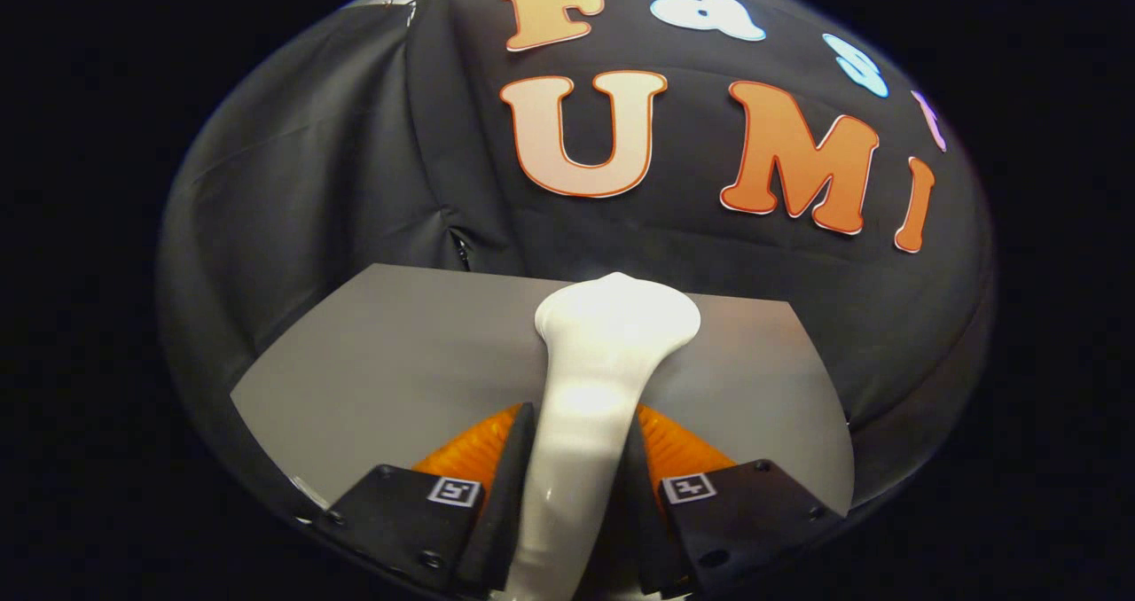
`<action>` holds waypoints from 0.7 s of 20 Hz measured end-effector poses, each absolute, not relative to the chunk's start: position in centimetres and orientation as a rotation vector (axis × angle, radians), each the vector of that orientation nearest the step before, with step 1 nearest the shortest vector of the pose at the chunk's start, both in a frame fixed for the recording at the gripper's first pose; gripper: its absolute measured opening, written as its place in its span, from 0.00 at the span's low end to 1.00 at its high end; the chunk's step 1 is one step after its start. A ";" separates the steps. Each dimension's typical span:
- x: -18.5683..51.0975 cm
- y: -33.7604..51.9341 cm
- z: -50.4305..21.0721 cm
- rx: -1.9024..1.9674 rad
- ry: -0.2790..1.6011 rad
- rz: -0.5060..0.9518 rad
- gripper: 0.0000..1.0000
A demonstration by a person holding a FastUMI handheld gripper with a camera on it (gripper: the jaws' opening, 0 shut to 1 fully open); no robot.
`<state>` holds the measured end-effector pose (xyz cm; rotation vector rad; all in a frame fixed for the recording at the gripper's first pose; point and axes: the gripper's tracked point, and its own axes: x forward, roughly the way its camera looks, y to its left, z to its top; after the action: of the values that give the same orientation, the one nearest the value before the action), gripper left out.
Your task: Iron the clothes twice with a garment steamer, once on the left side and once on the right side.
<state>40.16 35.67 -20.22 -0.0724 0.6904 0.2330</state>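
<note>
Black cloth booth wall (355,193), draped in loose folds, closes off the whole background. Below it lies the flat grey rectangular surface (390,362), bare in the parts that can be seen; its far edge meets the cloth, and no garment can be made out on it or on the wall. The glossy white plastic garment steamer (590,388) stands between the fingers: a narrow handle that rises and flares into a broad rounded head, which reaches just past the far edge of the surface. The tongs (581,459) are closed narrow on this handle, one finger pressing each side of it.

Judgement of the step: the steamer is in hand, and neither pass appears to have started. To do it well, the grip should stay firm so that the smooth handle does not twist, the head should be turned square to the fabric, and each stroke should run slow and even down one side, then the other. Obstacles: none lie on the surface, but the steamer's head hides what is directly beyond it.
</note>
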 end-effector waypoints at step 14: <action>33.2 37.8 -10.8 -0.062 0.375 0.430 0.40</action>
<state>33.25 37.75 -10.81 -0.0618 0.3750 0.4301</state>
